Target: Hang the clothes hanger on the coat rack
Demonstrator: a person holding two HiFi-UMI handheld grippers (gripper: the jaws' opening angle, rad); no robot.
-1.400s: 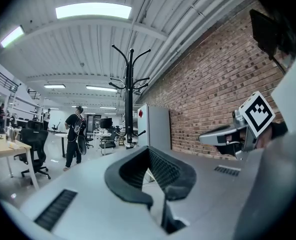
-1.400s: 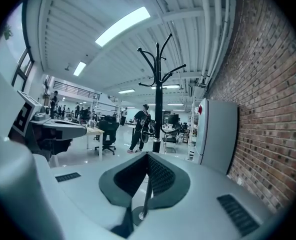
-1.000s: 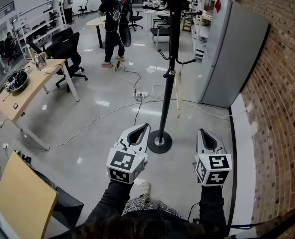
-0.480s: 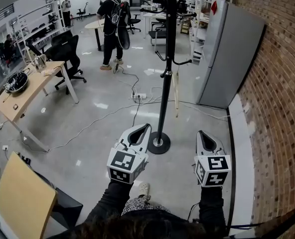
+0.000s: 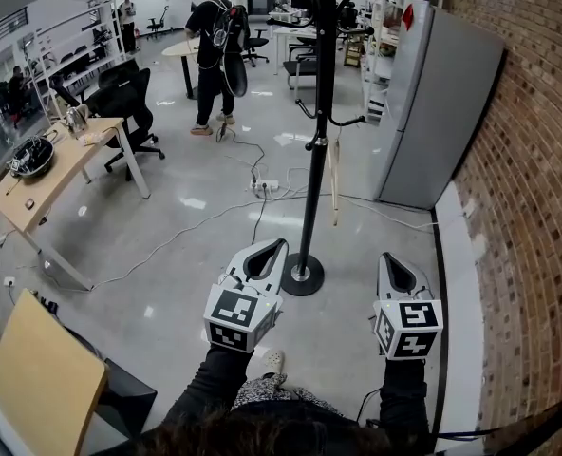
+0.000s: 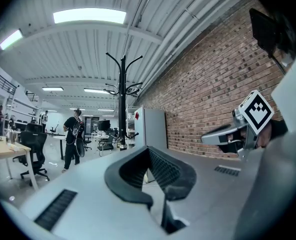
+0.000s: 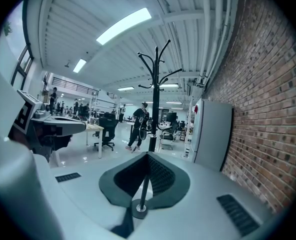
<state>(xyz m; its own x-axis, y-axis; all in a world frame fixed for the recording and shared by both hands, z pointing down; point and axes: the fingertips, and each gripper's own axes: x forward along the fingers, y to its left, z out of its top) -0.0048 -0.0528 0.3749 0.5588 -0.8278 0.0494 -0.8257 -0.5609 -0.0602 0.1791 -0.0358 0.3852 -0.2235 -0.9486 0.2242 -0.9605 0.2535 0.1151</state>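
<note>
Progress: judged as good as done. The pale, slim clothes hanger (image 5: 335, 183) hangs edge-on from a low hook of the tall black metal coat rack (image 5: 311, 188), just right of the pole and clear of the floor.
Left to do: nothing obvious. Whether the hanger's hook sits fully on the rack's arm is too small to tell.
Left gripper (image 5: 279, 242): near, left of the rack's round base. Its own view shows the jaw tips pressed together and nothing pinched, only floor showing through the hollow behind them.
Right gripper (image 5: 386, 255): near, right of the base. The tips likewise meet and it is empty. The rack's pole and base seen through its hollow are beyond the jaws, not in them.
Hanger vs. grippers: well apart, no contact.
Containers: the tall grey metal cabinet (image 5: 442, 93) at far right against the brick wall has its door closed, contents hidden. The dark round basket (image 5: 31, 153) on the wooden desk (image 5: 58, 174) at far left holds something too small to make out.
</note>
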